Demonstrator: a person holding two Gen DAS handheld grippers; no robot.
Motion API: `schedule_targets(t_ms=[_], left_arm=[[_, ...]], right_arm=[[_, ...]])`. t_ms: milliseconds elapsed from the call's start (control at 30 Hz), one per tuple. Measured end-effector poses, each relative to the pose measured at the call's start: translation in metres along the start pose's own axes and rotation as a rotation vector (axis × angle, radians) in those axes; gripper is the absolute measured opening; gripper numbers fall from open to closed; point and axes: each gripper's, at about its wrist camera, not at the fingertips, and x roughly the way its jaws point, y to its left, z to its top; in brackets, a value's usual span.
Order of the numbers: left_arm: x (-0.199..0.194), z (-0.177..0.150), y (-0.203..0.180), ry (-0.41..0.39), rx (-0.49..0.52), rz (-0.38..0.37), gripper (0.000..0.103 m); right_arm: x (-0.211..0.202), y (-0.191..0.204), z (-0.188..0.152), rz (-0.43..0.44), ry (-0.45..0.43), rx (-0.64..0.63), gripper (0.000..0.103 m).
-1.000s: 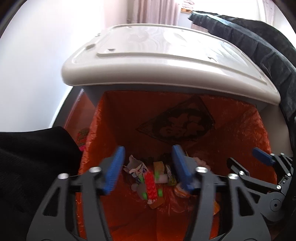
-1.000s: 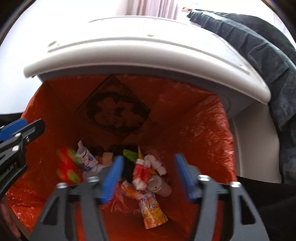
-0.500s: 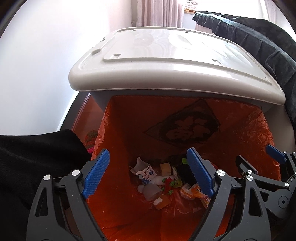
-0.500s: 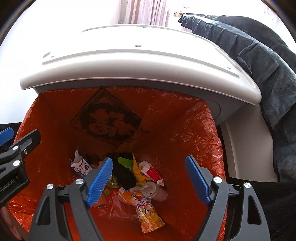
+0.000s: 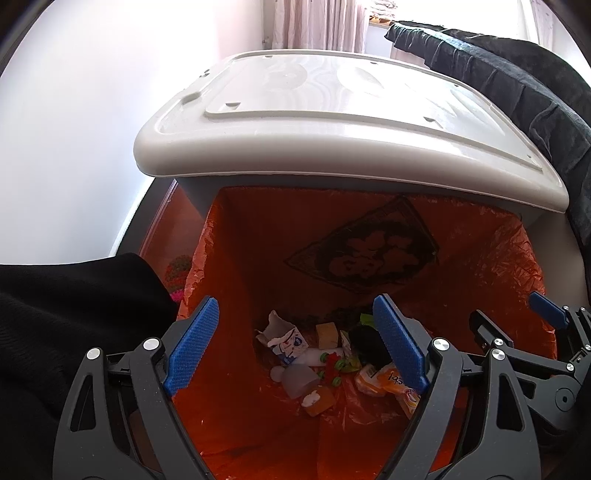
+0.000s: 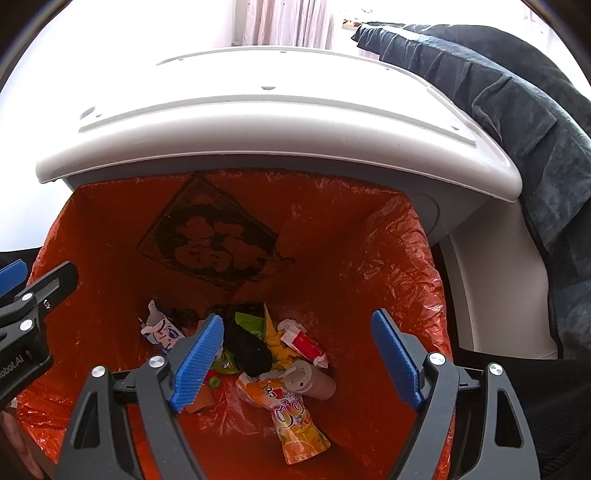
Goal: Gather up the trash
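A grey bin with its lid (image 5: 332, 122) raised is lined with an orange bag (image 5: 258, 240). On the bag's bottom lies trash: a white carton (image 5: 288, 338), a red-and-green piece (image 5: 332, 365), an orange juice pouch (image 6: 295, 417), a red-and-white wrapper (image 6: 304, 343) and a black item (image 6: 245, 347). My left gripper (image 5: 295, 302) hangs open over the bin mouth with nothing between its blue pads. Beside it, my right gripper (image 6: 298, 317) is over the mouth too; its jaws are opening and hold nothing.
A dark blue cloth (image 5: 517, 74) hangs right of the bin. A black sleeve or cloth (image 5: 74, 302) fills the lower left, with a knitted colourful thing (image 5: 179, 273) beside the bag's rim. A white wall and curtains (image 5: 317, 22) stand behind.
Both grippers' jaws have spread wider. The red-and-green piece seen between the left jaws and the red-and-white wrapper seen between the right jaws now lie at the bottom of the bag.
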Motion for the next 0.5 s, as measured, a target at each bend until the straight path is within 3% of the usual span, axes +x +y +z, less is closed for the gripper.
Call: schedule_targets(t_ms=[500], left_arm=[[0.002, 0.011, -0.007, -0.016, 0.007, -0.011, 0.083]], right_arm=[[0.006, -0.016, 0.006, 0.041, 0.011, 0.087, 0.085]])
